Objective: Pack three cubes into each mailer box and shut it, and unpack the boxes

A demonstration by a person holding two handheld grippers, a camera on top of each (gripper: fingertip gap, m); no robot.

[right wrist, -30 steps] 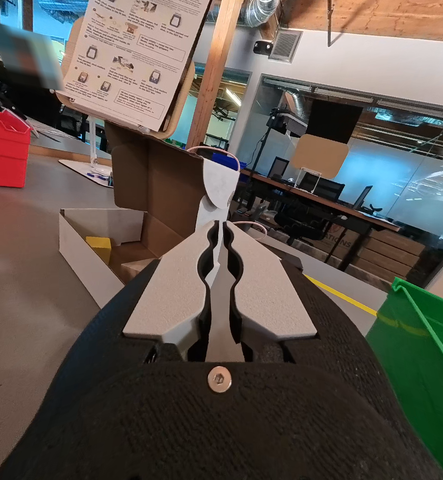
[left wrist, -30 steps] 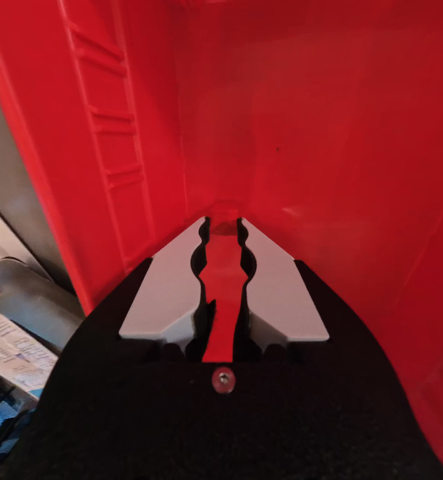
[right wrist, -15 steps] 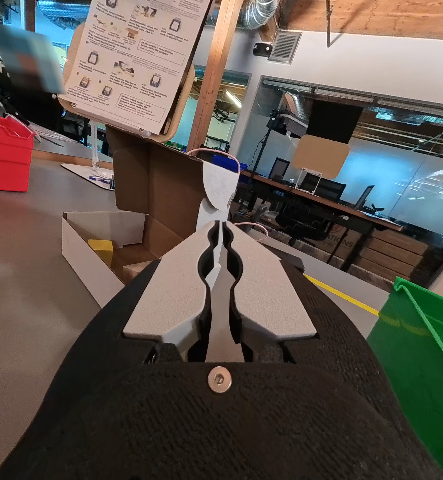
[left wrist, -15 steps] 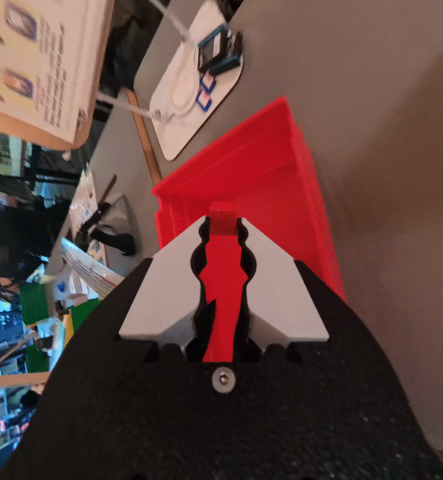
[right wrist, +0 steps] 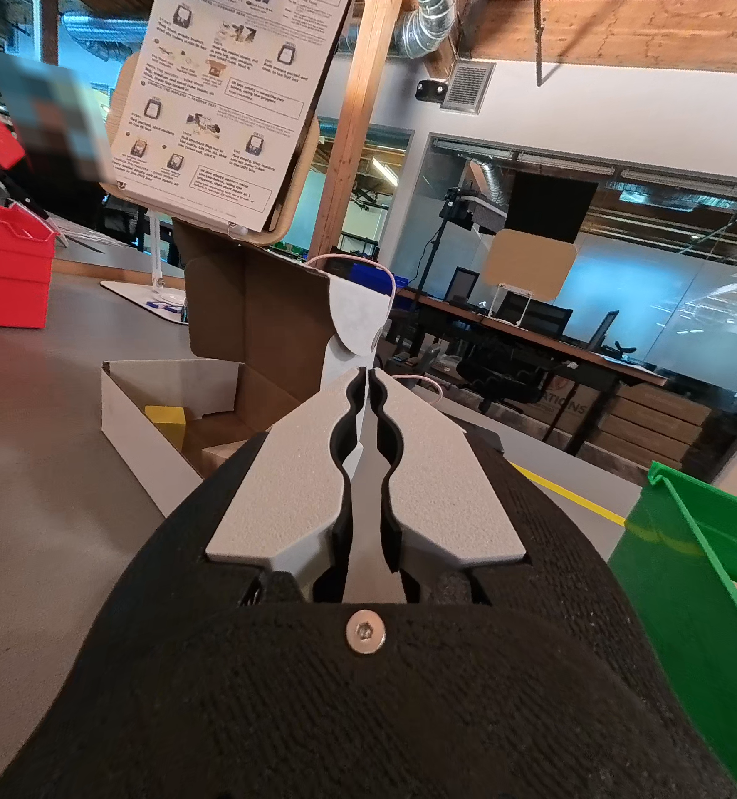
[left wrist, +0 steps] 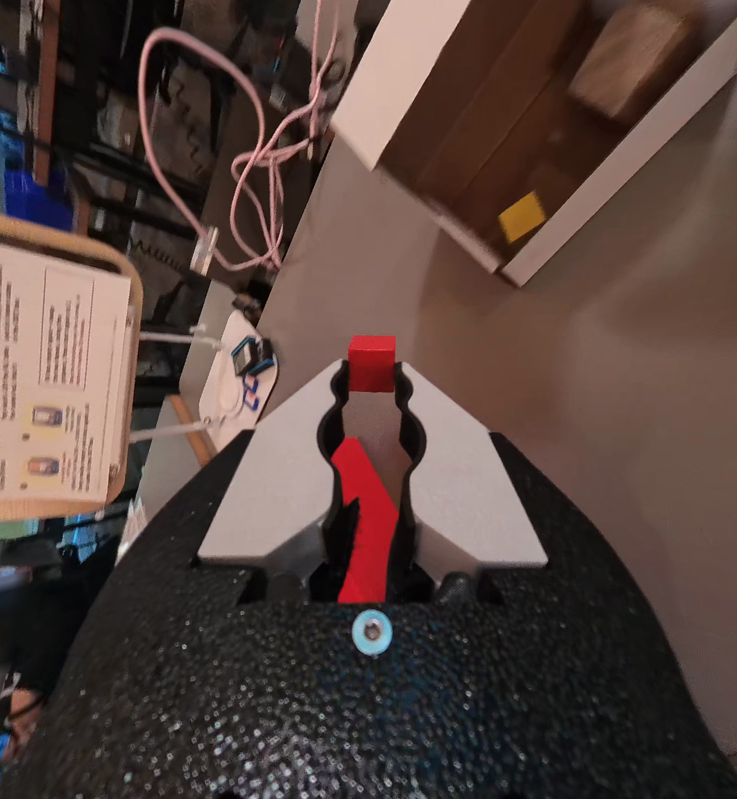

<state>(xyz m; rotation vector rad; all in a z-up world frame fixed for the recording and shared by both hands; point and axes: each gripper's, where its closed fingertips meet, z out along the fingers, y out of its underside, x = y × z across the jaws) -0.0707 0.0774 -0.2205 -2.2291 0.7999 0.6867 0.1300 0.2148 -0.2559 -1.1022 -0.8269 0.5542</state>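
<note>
Now, left jaws: the left gripper pinches a small red cube at its very tips, held above the grey counter.
Right jaws: the right gripper has its tips drawn almost together with only a thin slit between them; whether they pinch the white flap of the lid right behind the tips cannot be told.
Mailer box: white outside, brown inside, the mailer box sits open on the counter just ahead of the right gripper, its lid standing upright at the back.
Box contents: a yellow cube lies near a corner inside; the left wrist view shows the same yellow cube and a blurred pale block farther along the box floor.
Red bin: a red bin stands on the counter, well apart to the left of the box.
Green bin: a green bin sits close on the right.
Background: an instruction sheet on a stand rises behind the box; pink cable hangs past the counter edge.
</note>
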